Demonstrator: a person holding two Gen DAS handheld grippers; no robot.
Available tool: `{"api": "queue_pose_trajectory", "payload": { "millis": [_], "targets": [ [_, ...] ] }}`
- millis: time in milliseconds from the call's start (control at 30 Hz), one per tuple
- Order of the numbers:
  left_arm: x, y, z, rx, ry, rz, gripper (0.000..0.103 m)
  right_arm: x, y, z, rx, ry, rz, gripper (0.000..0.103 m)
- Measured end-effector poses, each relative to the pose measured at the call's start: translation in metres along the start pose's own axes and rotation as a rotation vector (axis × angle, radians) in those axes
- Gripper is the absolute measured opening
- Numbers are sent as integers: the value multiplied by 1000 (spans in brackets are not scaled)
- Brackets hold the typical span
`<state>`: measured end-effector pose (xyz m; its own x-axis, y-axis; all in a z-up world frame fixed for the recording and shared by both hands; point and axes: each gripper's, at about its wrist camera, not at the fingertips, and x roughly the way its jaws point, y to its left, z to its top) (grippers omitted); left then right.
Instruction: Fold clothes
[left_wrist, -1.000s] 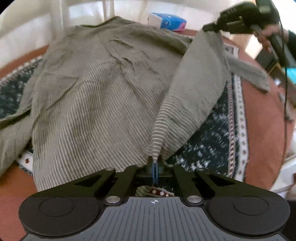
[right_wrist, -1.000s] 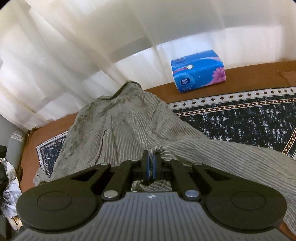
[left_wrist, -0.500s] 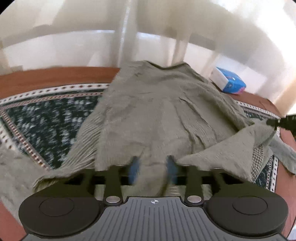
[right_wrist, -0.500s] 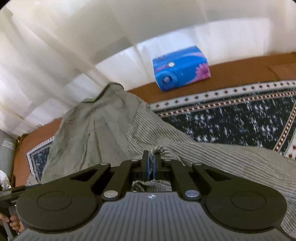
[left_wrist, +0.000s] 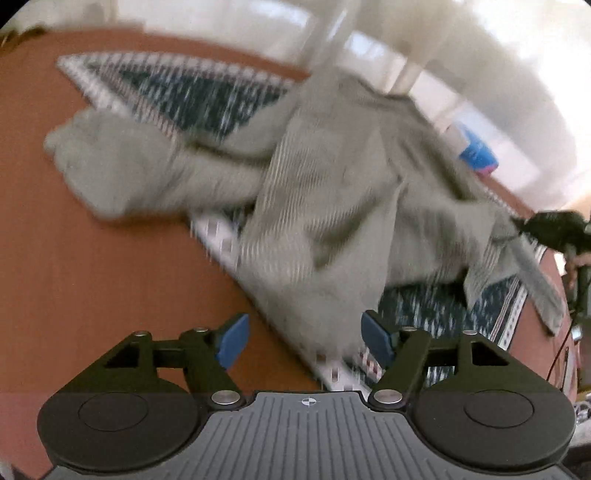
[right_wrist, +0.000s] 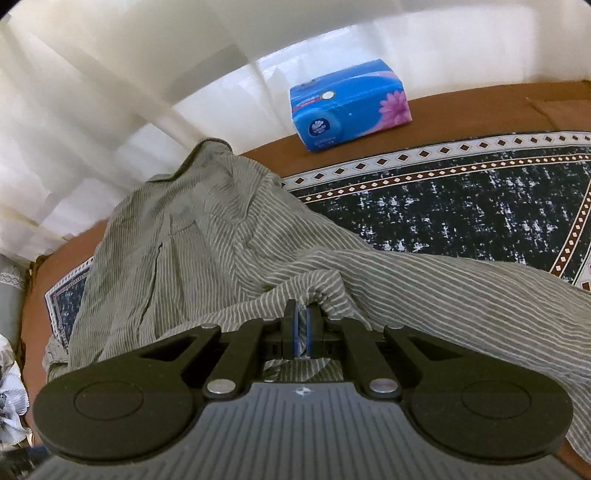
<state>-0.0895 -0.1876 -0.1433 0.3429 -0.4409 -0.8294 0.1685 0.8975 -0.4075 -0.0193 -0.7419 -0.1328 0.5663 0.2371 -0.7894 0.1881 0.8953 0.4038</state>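
Note:
A grey-green striped shirt (left_wrist: 332, 206) lies spread over a dark patterned cloth (left_wrist: 192, 92) on a brown table; the left wrist view is blurred by motion. My left gripper (left_wrist: 304, 338) hovers over the shirt's near hem, its jaws opening wide, and the blue pads press on nothing. In the right wrist view my right gripper (right_wrist: 301, 325) is shut on a bunched fold of the shirt (right_wrist: 207, 251), whose sleeve trails off to the right. The right gripper (left_wrist: 550, 229) also shows at the far right of the left wrist view, still pinching the fabric.
A blue tissue pack (right_wrist: 351, 105) stands at the table's far edge before white curtains (right_wrist: 110, 92). The patterned cloth (right_wrist: 461, 206) lies bare right of the shirt. Bare brown table (left_wrist: 92, 280) fills the left of the left wrist view. Crumpled pale fabric (right_wrist: 9, 391) sits at the far left.
My left gripper let go of the shirt's corner, opened wide and swung left with a roll; the released flap now lies on the shirt. The right gripper sank slightly, still gripping.

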Motion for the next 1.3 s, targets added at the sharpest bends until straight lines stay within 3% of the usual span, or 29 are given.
{"api": "queue_pose_trajectory", "payload": {
  "millis": [200, 267, 300, 367, 467, 633, 800, 1000, 1167, 1300],
  "targets": [
    [23, -1, -10, -81, -26, -50, 80, -5, 3, -4, -13, 6, -3, 5],
    [31, -1, -6, -106, -44, -64, 76, -7, 3, -5, -16, 7, -4, 5],
    [34, -1, -3, -115, -56, -79, 70, -9, 4, -7, -17, 5, -3, 5],
    [39, -1, 3, -130, -54, -112, 22, -13, 5, -9, -18, 2, 0, 5],
    [29, -2, 11, -151, -70, -175, 9, -23, 7, -14, -20, -3, 15, 5],
    [-23, -2, 21, -150, -122, -281, 4, -61, 22, -32, -68, -22, 84, 4],
    [-69, 6, 20, -227, -167, -352, 3, -120, 39, -59, -138, -42, 181, 4],
    [-96, 15, 14, -256, -152, -429, 3, -178, 45, -98, -119, -39, 285, 4],
    [-111, 20, 9, -176, -152, -412, 3, -209, 41, -126, -40, -77, 315, 4],
    [-106, 18, -5, -32, -121, -315, 9, -218, 42, -142, -17, -126, 260, 4]
  ]
}}
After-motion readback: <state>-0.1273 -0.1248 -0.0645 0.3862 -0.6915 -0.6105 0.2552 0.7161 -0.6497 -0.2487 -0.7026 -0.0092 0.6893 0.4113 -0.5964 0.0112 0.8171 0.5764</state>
